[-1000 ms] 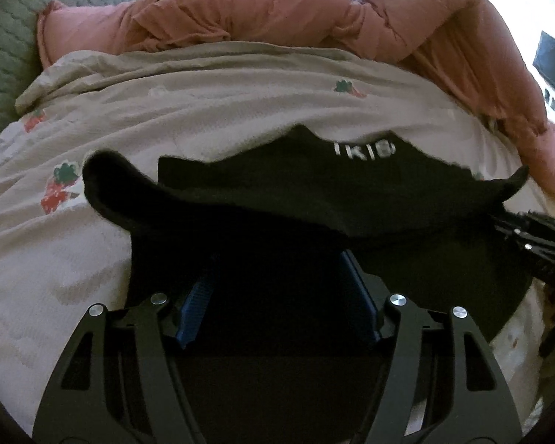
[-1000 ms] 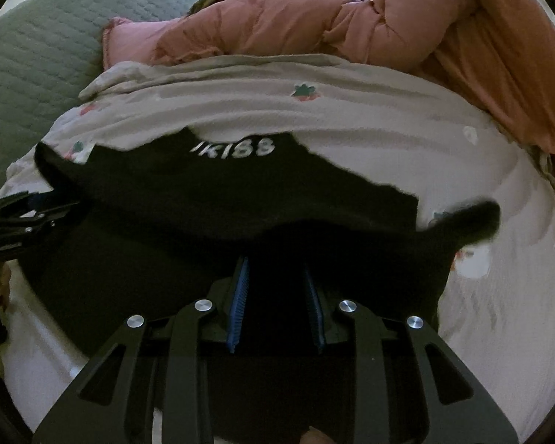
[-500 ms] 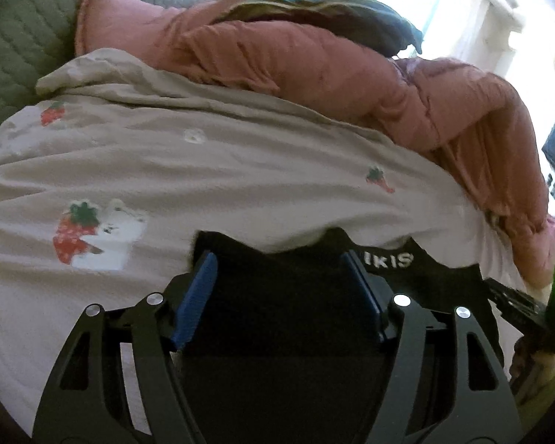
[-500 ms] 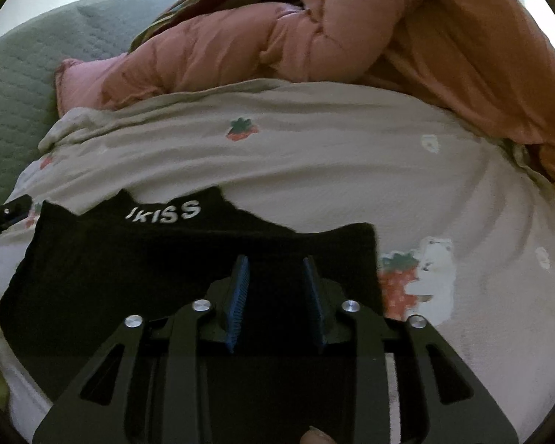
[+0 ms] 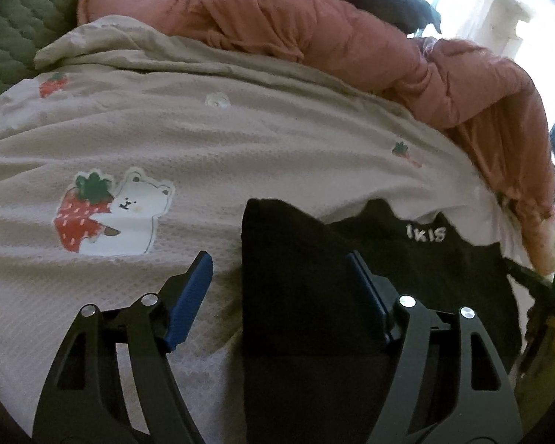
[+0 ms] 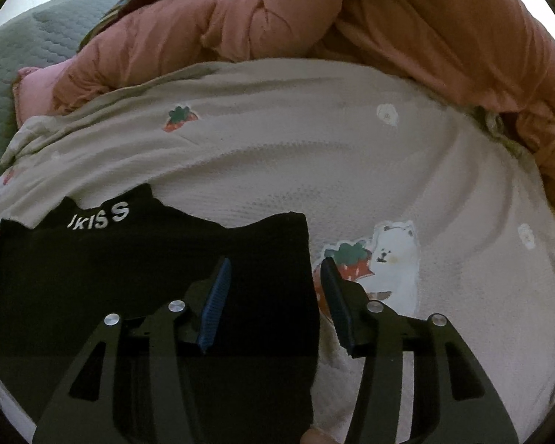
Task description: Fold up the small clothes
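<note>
A small black garment (image 5: pixel 314 288) with white lettering lies flat on a beige bedspread (image 5: pixel 240 140); it also shows in the right wrist view (image 6: pixel 129 270). My left gripper (image 5: pixel 281 273) is open and empty, straddling the garment's left edge, its left finger over the bedspread. My right gripper (image 6: pixel 275 277) is open and empty, straddling the garment's right edge. The near part of the garment is hidden under both gripper bodies.
A bunched pink duvet (image 5: pixel 351 37) lies along the far side and right of the bed, also in the right wrist view (image 6: pixel 388 29). A green quilted cover (image 6: pixel 26 59) is at the far left. The bedspread carries strawberry-and-bear prints (image 5: pixel 107 214).
The garment's lifted edge has been laid down flat, folded over itself. Both grippers have let go, opened wider and drawn outward to the garment's side edges.
</note>
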The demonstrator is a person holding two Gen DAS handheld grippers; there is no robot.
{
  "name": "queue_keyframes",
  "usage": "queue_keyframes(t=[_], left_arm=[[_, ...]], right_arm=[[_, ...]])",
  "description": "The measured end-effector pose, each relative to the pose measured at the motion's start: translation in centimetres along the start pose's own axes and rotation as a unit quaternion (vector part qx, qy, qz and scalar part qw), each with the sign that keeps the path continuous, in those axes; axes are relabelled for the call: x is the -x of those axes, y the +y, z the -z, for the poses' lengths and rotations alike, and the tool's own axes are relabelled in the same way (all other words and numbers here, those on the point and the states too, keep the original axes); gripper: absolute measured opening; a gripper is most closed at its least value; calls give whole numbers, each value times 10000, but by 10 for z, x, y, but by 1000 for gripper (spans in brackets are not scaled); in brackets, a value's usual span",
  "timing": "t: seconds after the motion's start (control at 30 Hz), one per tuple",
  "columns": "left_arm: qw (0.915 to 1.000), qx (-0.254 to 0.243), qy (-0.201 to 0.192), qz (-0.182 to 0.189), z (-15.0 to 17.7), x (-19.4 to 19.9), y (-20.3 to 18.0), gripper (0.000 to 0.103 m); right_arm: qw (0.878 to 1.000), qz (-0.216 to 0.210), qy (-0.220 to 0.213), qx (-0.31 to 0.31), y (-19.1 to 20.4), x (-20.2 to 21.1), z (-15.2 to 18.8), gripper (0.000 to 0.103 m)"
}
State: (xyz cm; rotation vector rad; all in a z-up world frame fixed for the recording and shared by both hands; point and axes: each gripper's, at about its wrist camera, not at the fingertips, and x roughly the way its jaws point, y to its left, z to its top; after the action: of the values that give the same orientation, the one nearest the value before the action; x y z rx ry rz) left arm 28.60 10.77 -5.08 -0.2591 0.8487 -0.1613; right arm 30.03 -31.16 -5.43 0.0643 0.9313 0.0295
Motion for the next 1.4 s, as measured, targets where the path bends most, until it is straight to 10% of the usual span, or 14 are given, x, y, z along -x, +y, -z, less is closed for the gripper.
queue_keyframes(t=[0.17, 0.27, 0.43, 0.63, 0.93, 1.4], left_arm=[[9998, -89, 141, 59, -1, -14, 2, 64], [9998, -180, 103, 26, -1, -14, 0, 24], [9991, -389, -162, 22, -3, -4, -7, 5], [9963, -620, -590, -32, -13, 10, -18, 5], [9976, -535, -69, -427, -4, -25, -5, 19], [9971, -463, -133, -598, 1, -2, -6, 59]], right_arm=[[9992, -273, 39, -298, -6, -11, 1, 34], [9991, -265, -51, -313, -4, -7, 4, 13], [9977, -312, -447, -415, -8, 14, -3, 8], [9969, -250, -610, -428, -14, 14, -10, 8], [9992, 202, -238, -255, -7, -17, 3, 12], [9984, 339, -386, -231, -6, 24, 22, 63]])
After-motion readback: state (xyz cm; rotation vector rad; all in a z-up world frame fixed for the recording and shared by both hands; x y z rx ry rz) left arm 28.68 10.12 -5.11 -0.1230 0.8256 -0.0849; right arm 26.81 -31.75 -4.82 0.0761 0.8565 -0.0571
